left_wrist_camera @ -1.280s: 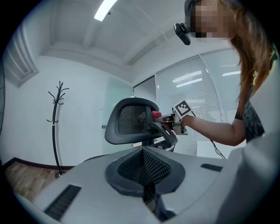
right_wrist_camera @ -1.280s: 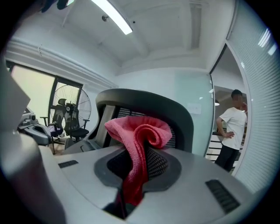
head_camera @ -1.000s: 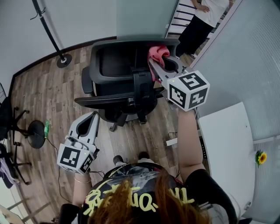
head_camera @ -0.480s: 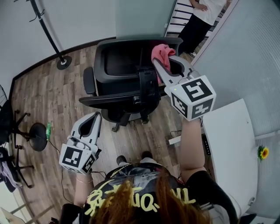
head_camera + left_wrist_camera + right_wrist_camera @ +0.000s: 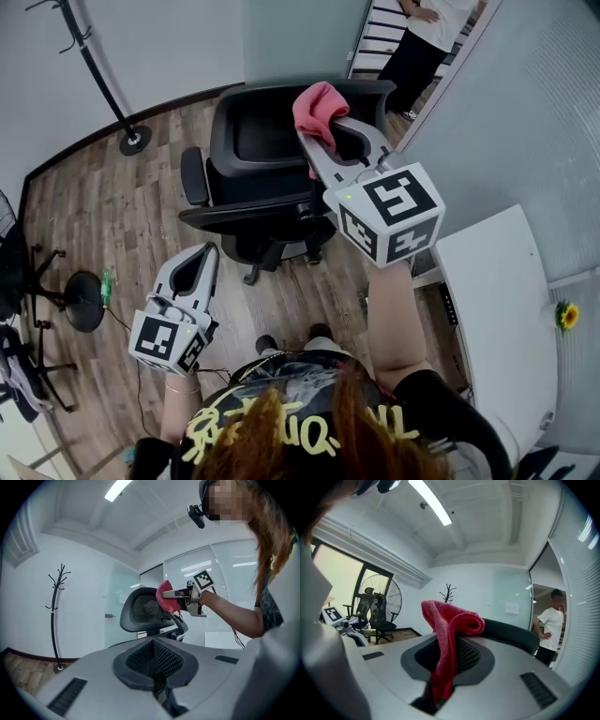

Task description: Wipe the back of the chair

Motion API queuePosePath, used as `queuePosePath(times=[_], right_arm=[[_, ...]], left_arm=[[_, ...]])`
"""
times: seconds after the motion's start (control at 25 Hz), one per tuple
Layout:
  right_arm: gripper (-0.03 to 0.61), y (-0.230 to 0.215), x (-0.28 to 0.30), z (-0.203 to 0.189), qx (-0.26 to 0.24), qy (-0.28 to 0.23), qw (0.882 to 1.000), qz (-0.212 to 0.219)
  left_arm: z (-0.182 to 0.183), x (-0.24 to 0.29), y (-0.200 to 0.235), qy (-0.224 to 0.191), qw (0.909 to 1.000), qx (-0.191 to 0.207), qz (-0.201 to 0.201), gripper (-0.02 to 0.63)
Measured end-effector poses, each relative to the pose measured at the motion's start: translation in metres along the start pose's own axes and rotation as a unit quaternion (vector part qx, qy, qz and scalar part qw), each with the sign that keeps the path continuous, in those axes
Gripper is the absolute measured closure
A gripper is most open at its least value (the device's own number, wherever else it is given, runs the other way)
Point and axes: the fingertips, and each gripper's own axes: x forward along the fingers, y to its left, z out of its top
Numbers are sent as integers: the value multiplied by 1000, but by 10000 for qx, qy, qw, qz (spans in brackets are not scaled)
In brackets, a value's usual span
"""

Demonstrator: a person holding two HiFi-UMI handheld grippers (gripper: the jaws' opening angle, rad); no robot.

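A black office chair stands on the wood floor ahead of me, its back toward me; its mesh headrest shows in the left gripper view. My right gripper is raised over the top of the chair back, shut on a pink-red cloth that hangs folded from its jaws. The black top edge of the chair lies just behind the cloth. My left gripper hangs low at the left, shut and empty, apart from the chair.
A coat stand rises at the back left. A second black chair and a fan base sit at the far left. A white desk is at the right. A person stands in the doorway behind.
My right gripper has lifted the cloth up and left, from the right side of the chair back to above its top edge. The left gripper has hardly moved.
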Motion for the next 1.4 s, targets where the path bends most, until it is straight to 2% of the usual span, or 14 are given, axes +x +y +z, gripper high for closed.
queuePosePath(times=[0.16, 0.36, 0.76, 0.84, 0.92, 1.04, 1.24, 1.32, 1.4], right_arm=[[518, 7, 24, -14, -412, 500, 9975, -279], [518, 1, 42, -25, -887, 1054, 9886, -602], [518, 13, 70, -43, -1578, 1667, 9705, -739], [518, 21, 74, -41, -1728, 1717, 9677, -654], [518, 34, 80, -45, -2099, 1833, 9591, -501], [517, 49, 86, -59, -2772, 2119, 9367, -297], [517, 67, 85, -73, -3478, 2361, 9069, 273], [518, 73, 80, -73, -3604, 2304, 9028, 452], [517, 81, 72, -68, -3589, 2128, 9065, 647]], left_arm=[[-2, -11, 11, 13, 10000, -37, 2, 618], [-8, -17, 22, 59, 9999, -81, 37, 618], [-14, -15, 31, 73, 9999, -88, 39, 618], [-13, -17, 34, 73, 9999, -100, 38, 618], [-13, -18, 36, 70, 9999, -105, 35, 618], [-13, -17, 34, 57, 9999, -101, 38, 618], [-12, -15, 31, 70, 9999, -98, 44, 618], [-12, -13, 27, 76, 9999, -94, 42, 618], [-10, -10, 23, 86, 9999, -81, 39, 618]])
